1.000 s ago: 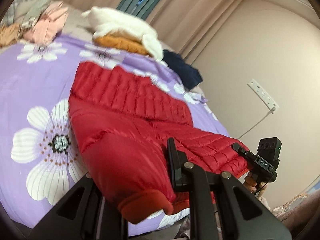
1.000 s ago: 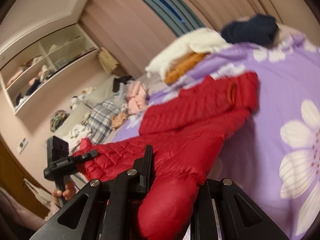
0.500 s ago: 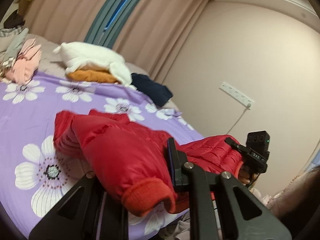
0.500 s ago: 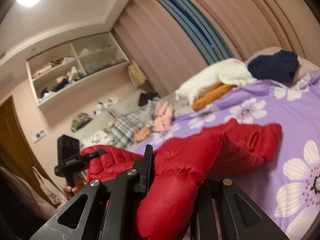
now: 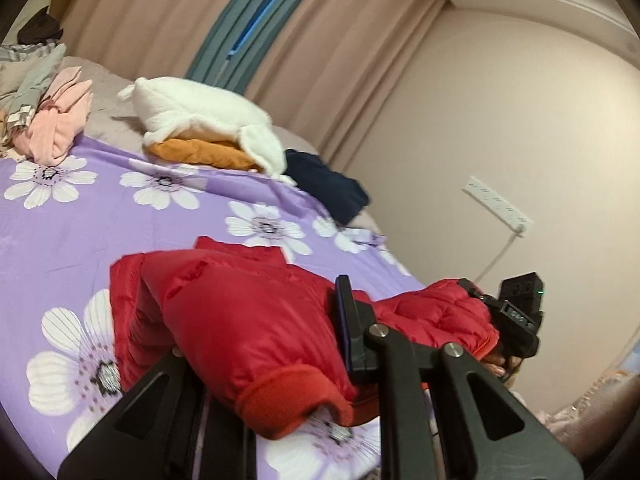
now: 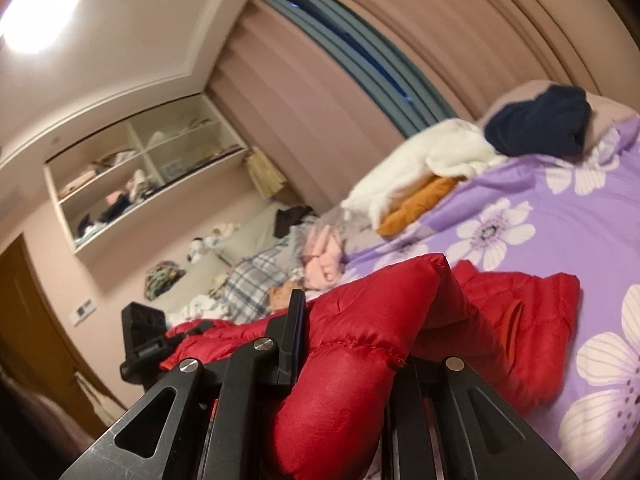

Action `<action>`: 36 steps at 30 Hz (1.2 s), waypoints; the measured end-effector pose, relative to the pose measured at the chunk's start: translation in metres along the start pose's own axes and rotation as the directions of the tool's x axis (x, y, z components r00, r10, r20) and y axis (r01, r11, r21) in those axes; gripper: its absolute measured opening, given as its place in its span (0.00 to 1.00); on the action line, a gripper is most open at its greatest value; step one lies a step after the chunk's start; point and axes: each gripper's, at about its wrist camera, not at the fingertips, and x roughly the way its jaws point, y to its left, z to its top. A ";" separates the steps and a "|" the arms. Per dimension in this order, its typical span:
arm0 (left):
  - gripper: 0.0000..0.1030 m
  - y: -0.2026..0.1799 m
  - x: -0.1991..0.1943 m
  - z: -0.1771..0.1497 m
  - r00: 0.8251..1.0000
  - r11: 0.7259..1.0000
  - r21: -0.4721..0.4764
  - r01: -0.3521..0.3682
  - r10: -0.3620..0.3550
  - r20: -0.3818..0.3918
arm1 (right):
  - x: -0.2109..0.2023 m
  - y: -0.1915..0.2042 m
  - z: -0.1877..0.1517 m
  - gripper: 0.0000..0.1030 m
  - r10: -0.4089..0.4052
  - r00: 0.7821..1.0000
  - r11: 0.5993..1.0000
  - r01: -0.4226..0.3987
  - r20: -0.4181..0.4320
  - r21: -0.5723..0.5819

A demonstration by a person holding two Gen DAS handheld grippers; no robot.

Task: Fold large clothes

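A red puffer jacket [image 5: 240, 312] is bunched at the near edge of the bed with a purple flowered sheet [image 5: 100, 216]. My left gripper [image 5: 260, 344] is shut on the jacket near a ribbed cuff [image 5: 292, 396] and holds it up. My right gripper [image 6: 352, 356] is shut on another part of the red jacket [image 6: 360, 344], also lifted. Each gripper shows in the other's view, the right one [image 5: 516, 316] at the jacket's right end, the left one [image 6: 148, 340] at its left end.
A white fleece on an orange garment [image 5: 208, 128] and a navy garment [image 5: 328, 188] lie at the bed's far side. Pink and plaid clothes [image 5: 52, 120] are piled far left. A power strip [image 5: 496, 204] hangs on the right wall. Shelves [image 6: 140, 176] are at left.
Both grippers have lifted the jacket's near edge and carried it toward the far side, so the flat jacket is now doubled up into a bunch. Both views tilted upward.
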 end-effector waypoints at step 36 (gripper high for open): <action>0.20 0.151 0.220 0.005 0.865 0.896 -0.106 -0.432 0.378 -0.330 | 0.143 -0.160 0.007 0.17 -0.408 0.870 0.877 0.457 -0.275 0.145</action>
